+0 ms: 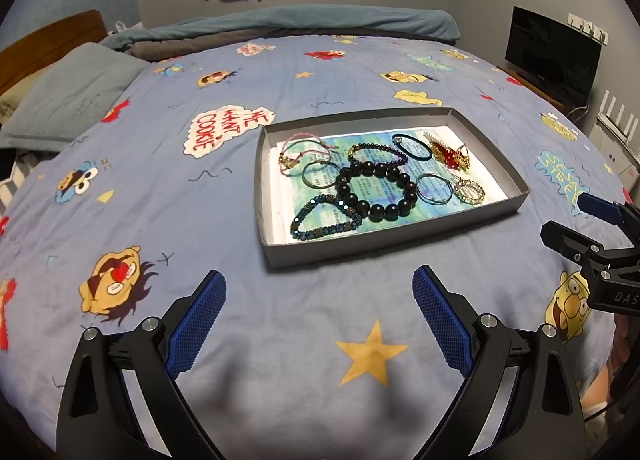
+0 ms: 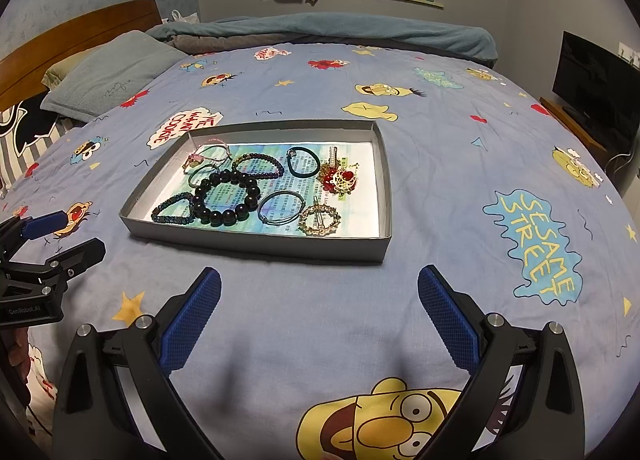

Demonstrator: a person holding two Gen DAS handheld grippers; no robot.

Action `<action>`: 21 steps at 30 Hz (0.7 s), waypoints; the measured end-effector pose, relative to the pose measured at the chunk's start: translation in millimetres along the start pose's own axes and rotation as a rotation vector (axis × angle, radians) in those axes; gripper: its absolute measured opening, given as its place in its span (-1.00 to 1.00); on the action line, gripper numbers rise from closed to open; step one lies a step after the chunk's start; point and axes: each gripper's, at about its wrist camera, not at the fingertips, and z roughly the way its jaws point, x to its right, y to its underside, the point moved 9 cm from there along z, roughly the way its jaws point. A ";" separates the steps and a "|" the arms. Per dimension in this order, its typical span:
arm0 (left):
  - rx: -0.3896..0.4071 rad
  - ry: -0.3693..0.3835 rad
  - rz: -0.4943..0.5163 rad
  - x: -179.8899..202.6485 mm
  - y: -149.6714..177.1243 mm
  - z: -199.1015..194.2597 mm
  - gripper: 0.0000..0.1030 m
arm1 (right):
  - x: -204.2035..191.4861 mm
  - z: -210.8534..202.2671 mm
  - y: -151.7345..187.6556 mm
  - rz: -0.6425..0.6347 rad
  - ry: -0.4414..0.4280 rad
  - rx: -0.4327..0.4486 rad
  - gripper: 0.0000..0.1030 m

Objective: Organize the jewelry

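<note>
Grey cardboard, shallow and rectangular, the tray (image 1: pixel 390 248) lies on the blue cartoon-print bedspread (image 1: pixel 280 320). Inside it, near the middle, a large black bead bracelet (image 1: pixel 376 189) rests on a green printed paper lining, with thinner bracelets and a gold-and-red brooch (image 2: pixel 342 177) around it. Both the left tongs (image 1: pixel 318 318) and right tongs (image 2: pixel 320 318) hover spread wide before the tray's near wall, gripping nothing.

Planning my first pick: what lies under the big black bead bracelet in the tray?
The big black bead bracelet rests on printed blue-green paper, overlapping a thin metal ring. Paper beneath beads is hidden.
</note>
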 end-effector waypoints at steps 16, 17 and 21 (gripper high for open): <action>0.022 -0.004 0.002 0.1 1.8 2.0 0.84 | 1.4 1.2 1.8 0.003 0.002 -0.006 0.89; 0.026 -0.008 0.014 1.4 2.0 1.6 0.84 | 0.8 1.4 1.6 0.003 0.001 -0.005 0.89; 0.036 -0.003 0.032 5.4 1.1 -0.6 0.84 | 1.6 2.2 2.6 0.006 0.001 -0.009 0.89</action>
